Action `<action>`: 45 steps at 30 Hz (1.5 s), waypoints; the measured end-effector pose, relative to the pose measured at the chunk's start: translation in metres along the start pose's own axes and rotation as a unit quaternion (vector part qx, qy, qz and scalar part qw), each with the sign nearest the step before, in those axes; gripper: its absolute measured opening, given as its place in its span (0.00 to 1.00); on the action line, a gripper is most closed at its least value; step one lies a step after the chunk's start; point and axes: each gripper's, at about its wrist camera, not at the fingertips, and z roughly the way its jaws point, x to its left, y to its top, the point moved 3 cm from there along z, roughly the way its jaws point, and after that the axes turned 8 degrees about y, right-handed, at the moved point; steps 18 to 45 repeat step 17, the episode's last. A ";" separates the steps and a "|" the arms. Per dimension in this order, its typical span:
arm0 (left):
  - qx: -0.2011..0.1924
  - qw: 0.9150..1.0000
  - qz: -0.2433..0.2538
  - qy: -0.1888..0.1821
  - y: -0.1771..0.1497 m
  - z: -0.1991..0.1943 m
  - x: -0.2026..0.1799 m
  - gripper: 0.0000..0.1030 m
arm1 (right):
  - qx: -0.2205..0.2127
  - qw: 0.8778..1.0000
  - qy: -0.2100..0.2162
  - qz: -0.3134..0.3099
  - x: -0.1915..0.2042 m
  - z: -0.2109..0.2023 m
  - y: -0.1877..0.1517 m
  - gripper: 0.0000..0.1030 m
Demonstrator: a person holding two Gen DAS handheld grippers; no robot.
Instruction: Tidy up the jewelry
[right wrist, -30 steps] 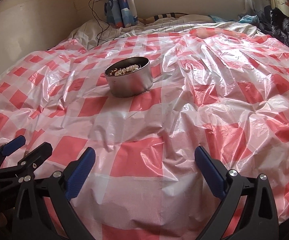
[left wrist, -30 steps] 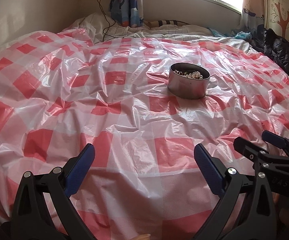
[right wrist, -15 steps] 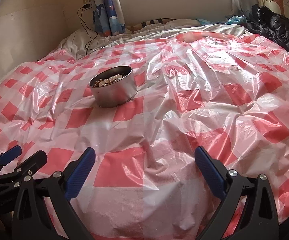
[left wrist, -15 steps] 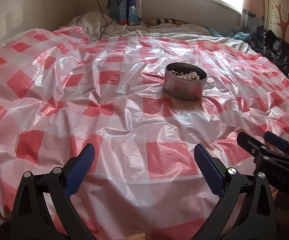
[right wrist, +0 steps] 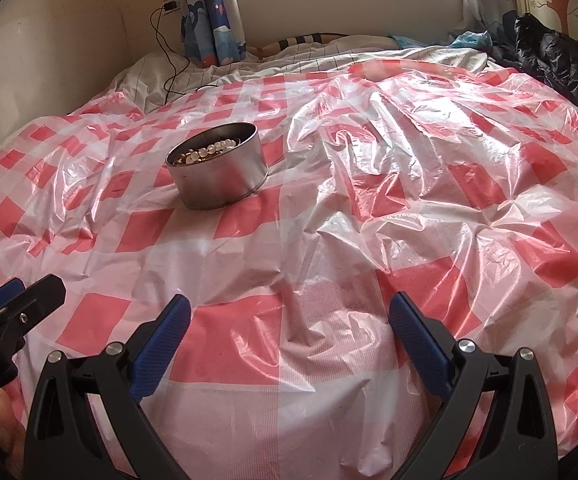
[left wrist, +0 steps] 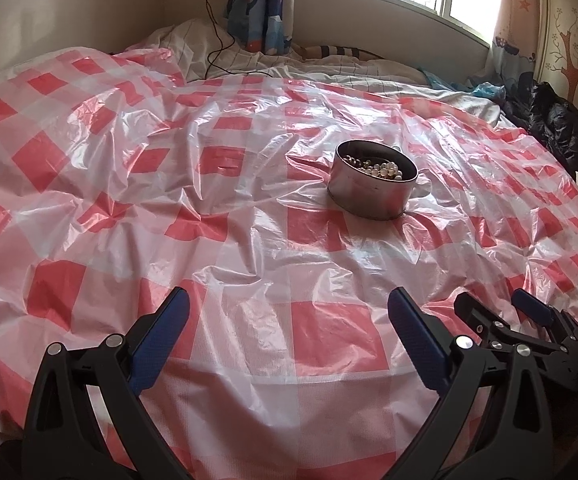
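A: How many tins?
B: One round tin of pearl beads, mid-bed on the checked plastic sheet.
A: The tools?
B: Left tool and right tool hover low, side by side, both spread wide, empty.

Round metal tin, upright, pearl beads inside

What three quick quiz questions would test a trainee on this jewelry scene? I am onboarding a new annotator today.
1. True or false: the left gripper holds a bead.
2. The round metal tin contains: A) pearl-like beads B) coins C) nothing
3. Fill in: the tin stands on a red and white checked plastic ____.

Key: 1 false, both it and the right gripper are open and empty; 2 A; 3 sheet.
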 end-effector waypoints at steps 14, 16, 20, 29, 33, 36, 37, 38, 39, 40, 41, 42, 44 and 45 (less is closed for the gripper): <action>0.023 1.000 0.002 0.013 -0.006 0.012 0.002 0.93 | -0.026 0.999 -0.011 0.026 -0.012 -0.009 0.004 0.93; 0.022 1.000 0.002 0.014 -0.006 0.012 0.003 0.93 | -0.025 0.999 -0.013 0.025 -0.012 -0.010 0.004 0.93; 0.022 1.000 0.001 0.014 -0.006 0.012 0.003 0.93 | -0.024 0.999 -0.014 0.023 -0.012 -0.009 0.004 0.93; 0.022 1.000 0.001 0.014 -0.006 0.012 0.003 0.93 | -0.024 0.999 -0.014 0.023 -0.012 -0.009 0.004 0.93; 0.022 1.000 0.001 0.014 -0.006 0.012 0.003 0.93 | -0.024 0.999 -0.014 0.023 -0.012 -0.009 0.004 0.93; 0.022 1.000 0.001 0.014 -0.006 0.012 0.003 0.93 | -0.024 0.999 -0.014 0.023 -0.012 -0.009 0.004 0.93; 0.022 1.000 0.001 0.014 -0.006 0.012 0.003 0.93 | -0.024 0.999 -0.014 0.023 -0.012 -0.009 0.004 0.93; 0.022 1.000 0.001 0.014 -0.006 0.012 0.003 0.93 | -0.024 0.999 -0.014 0.023 -0.012 -0.009 0.004 0.93; 0.022 1.000 0.001 0.014 -0.006 0.012 0.003 0.93 | -0.024 0.999 -0.014 0.023 -0.012 -0.009 0.004 0.93; 0.022 1.000 0.001 0.014 -0.006 0.012 0.003 0.93 | -0.024 0.999 -0.014 0.023 -0.012 -0.009 0.004 0.93; 0.022 1.000 0.001 0.014 -0.006 0.012 0.003 0.93 | -0.024 0.999 -0.014 0.023 -0.012 -0.009 0.004 0.93; 0.022 1.000 0.001 0.014 -0.006 0.012 0.003 0.93 | -0.024 0.999 -0.014 0.023 -0.012 -0.009 0.004 0.93; 0.022 1.000 0.001 0.014 -0.006 0.012 0.003 0.93 | -0.024 0.999 -0.014 0.023 -0.012 -0.009 0.004 0.93; 0.022 1.000 0.001 0.014 -0.006 0.012 0.003 0.93 | -0.024 0.999 -0.014 0.023 -0.012 -0.009 0.004 0.93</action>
